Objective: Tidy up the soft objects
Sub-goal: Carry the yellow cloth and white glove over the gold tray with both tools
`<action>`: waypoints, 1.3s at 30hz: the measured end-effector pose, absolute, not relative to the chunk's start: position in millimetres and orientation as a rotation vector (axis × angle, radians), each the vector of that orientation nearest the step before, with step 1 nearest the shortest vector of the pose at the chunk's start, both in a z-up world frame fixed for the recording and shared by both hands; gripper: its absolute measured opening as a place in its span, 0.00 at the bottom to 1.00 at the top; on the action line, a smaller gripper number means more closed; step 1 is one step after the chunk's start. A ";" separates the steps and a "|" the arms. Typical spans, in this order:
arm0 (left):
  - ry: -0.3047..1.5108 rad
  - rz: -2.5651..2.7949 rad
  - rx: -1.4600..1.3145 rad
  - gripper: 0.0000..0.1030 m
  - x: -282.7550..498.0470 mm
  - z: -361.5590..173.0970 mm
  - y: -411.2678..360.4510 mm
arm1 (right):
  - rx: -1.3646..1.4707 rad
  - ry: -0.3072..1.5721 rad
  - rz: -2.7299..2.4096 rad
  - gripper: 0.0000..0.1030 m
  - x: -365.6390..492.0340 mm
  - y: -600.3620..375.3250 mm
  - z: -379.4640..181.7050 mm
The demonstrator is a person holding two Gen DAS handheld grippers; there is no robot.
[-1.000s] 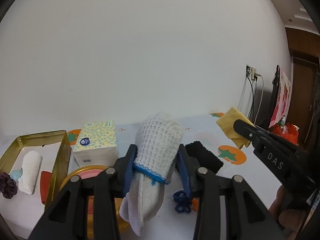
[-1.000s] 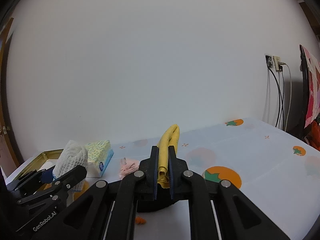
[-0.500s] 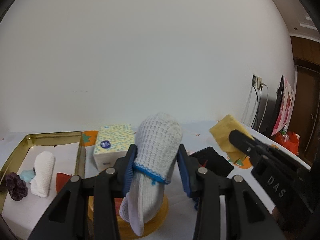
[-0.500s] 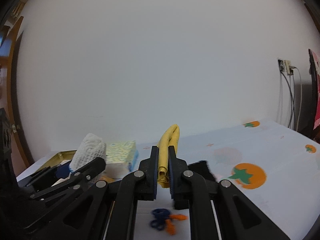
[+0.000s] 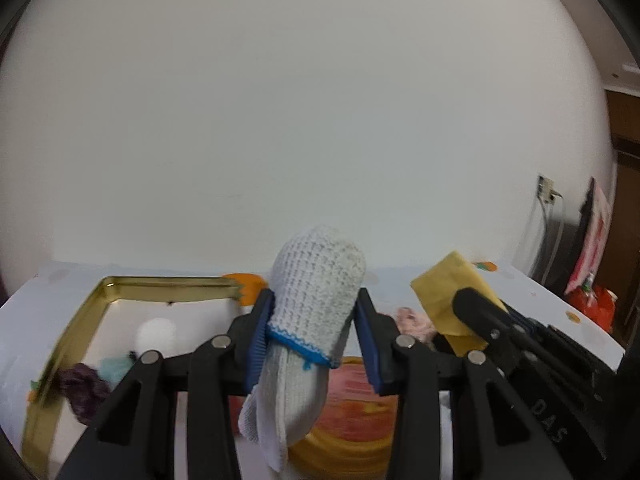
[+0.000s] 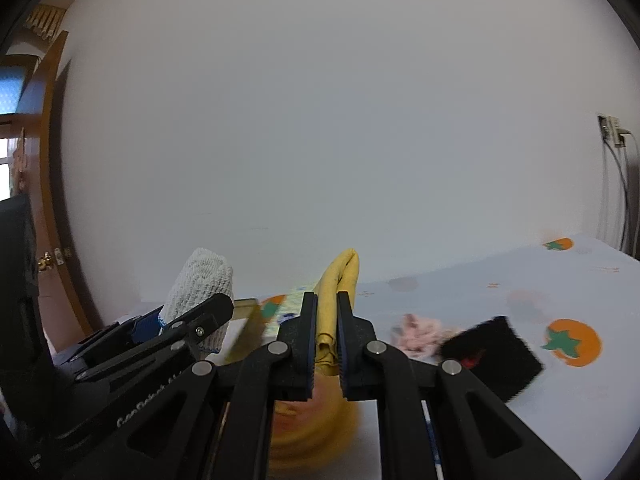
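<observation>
My left gripper (image 5: 314,322) is shut on a white knitted glove with blue trim (image 5: 316,296), held upright above the table. My right gripper (image 6: 327,320) is shut on a folded yellow cloth (image 6: 340,280); that cloth also shows in the left wrist view (image 5: 452,296), to the right of the glove. The glove shows in the right wrist view (image 6: 200,284), to the left. A gold metal tray (image 5: 160,284) lies ahead to the left and holds a white rolled item (image 5: 156,334), a purple item (image 5: 82,384) and a pale blue item (image 5: 114,368).
A round yellow tin with a pink top (image 5: 352,412) sits below both grippers. A pink scrunchie (image 6: 420,330) and a black cloth (image 6: 494,352) lie on the tomato-print tablecloth (image 6: 568,300) to the right. A white wall stands behind. Cables and a socket (image 6: 610,132) are at far right.
Both grippers have swung left with their loads. The gold tray now lies more directly ahead of the left gripper, and the tissue box has gone out of clear sight.
</observation>
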State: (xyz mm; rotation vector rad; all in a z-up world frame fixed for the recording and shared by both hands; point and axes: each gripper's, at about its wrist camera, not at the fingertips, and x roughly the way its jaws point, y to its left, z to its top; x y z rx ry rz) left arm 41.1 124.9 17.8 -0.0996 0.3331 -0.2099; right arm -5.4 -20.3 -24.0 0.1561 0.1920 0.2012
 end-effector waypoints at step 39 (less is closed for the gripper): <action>0.605 0.234 -0.157 0.38 81.8 8.2 228.9 | 0.087 0.475 0.434 0.10 87.2 120.1 -11.8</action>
